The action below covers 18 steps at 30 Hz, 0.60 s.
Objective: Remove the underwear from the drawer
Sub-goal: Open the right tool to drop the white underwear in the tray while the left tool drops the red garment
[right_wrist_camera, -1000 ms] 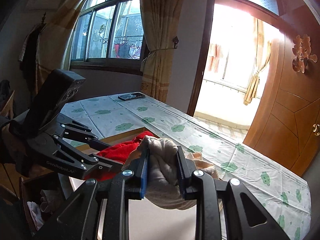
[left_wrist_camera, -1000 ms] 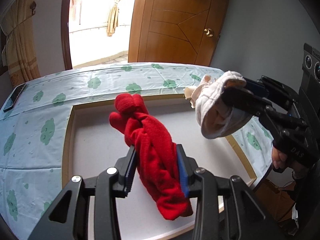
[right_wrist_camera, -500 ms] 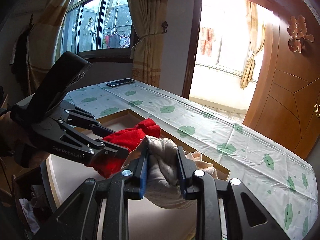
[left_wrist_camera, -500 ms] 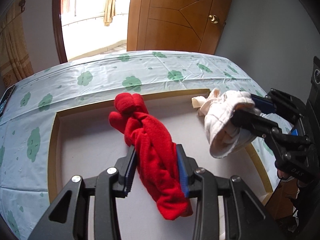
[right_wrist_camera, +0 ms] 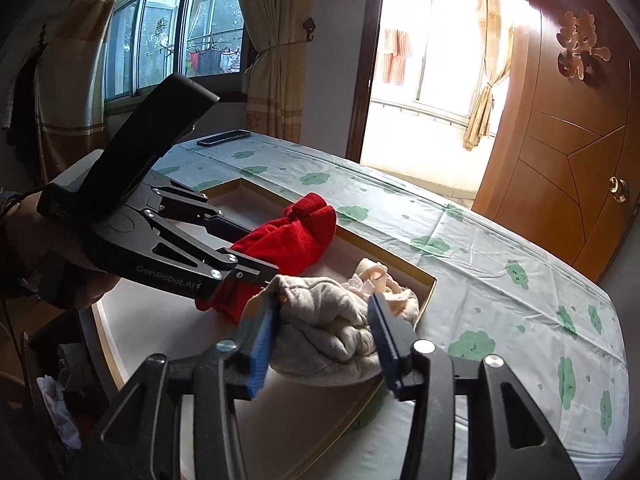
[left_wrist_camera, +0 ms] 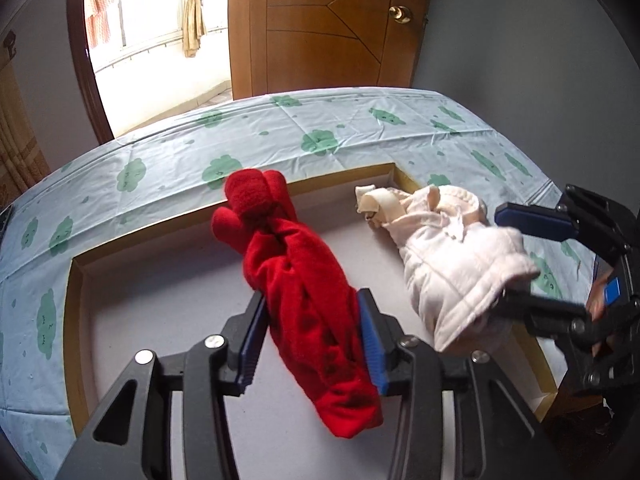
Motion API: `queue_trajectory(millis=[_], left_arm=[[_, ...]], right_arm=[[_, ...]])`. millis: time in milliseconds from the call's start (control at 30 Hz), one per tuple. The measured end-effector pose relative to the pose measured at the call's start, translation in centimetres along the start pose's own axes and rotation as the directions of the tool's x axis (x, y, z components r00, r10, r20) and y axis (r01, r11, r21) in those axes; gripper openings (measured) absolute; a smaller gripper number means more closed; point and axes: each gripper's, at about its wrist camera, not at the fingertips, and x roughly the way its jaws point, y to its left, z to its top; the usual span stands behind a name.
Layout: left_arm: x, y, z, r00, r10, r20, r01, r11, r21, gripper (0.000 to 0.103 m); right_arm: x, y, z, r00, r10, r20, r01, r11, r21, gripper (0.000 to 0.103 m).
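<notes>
My left gripper is shut on a red fleece garment and holds it over the white tray; it also shows in the right wrist view. My right gripper has its jaws spread, with a cream-white garment lying between them and resting on the tray's right corner. In the left wrist view the cream garment sits at the tray's right side, with the right gripper's blue pads apart around it.
The tray has a gold-brown rim and lies on a bed with a green cloud-print cover. A phone lies at the bed's far end. An open drawer with clothes is at the lower left. A wooden door stands behind.
Both grippers have lowered toward the tray. The right gripper's jaws have opened and the cream garment now rests on the tray. The left gripper still grips the red garment.
</notes>
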Motion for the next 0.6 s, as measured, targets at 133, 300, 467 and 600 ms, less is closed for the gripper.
queue_trajectory(millis=[133,300,467,600], left_arm=[[-0.5,-0.1,0.1,0.999,-0.033,0.016,0.034,0.999,-0.027,0.057],[-2.2,-0.4,-1.3,0.997,-0.058,0.059,0.06,0.998,-0.028,0.058],[-4.8,-1.4,-3.4,0.991,-0.092,0.095,0.094,0.995,-0.013,0.06],[-7.5,-2.4,-5.2,0.984,-0.123,0.125,0.124,0.992,0.005,0.061]], right_arm=[[-1.3,1.3,-1.0,1.0,-0.023,-0.014,0.022,0.999,-0.031,0.064],[-4.4,2.8,-2.3,0.999,-0.017,0.032,0.018,0.999,-0.032,0.073],[-6.8,5.3,-3.7,0.997,0.023,0.07,-0.022,1.0,-0.02,0.074],[-8.5,8.0,-5.4,0.994,0.064,0.086,-0.062,0.998,-0.025,0.075]])
